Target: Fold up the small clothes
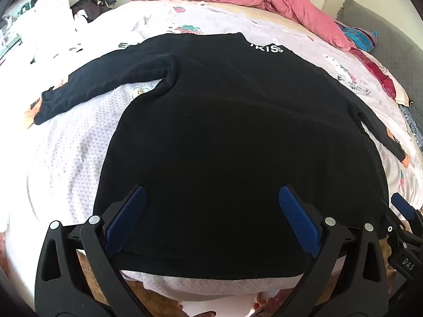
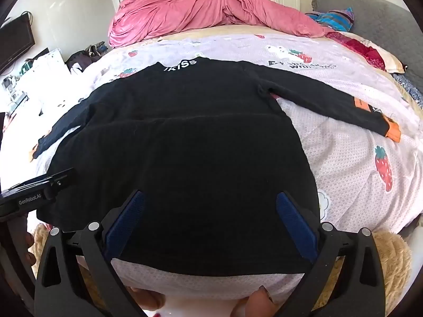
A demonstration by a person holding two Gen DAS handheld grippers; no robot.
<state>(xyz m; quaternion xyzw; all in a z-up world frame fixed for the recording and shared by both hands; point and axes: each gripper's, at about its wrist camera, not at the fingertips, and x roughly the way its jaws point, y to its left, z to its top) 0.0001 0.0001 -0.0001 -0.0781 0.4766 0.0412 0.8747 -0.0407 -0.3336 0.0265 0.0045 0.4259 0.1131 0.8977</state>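
A small black long-sleeved shirt (image 1: pixel 224 121) lies flat on the bed, collar with white lettering at the far side, both sleeves spread out. It also shows in the right wrist view (image 2: pixel 185 145). My left gripper (image 1: pixel 211 192) is open, its blue-padded fingers (image 1: pixel 132 216) apart above the shirt's lower hem. My right gripper (image 2: pixel 208 198) is open too, hovering above the hem on the shirt's right part. The right sleeve ends in an orange cuff (image 2: pixel 394 130). The left gripper's body (image 2: pixel 37 187) shows at the left edge of the right wrist view.
The bed has a pale printed sheet (image 2: pixel 357 174) with strawberries. A bunched pink duvet (image 2: pixel 206 10) lies at the far end. A grey headboard (image 2: pixel 375 13) and pillows are at the right. Cluttered furniture (image 2: pixel 39 68) stands to the left. A tan rug (image 2: pixel 391 259) lies below.
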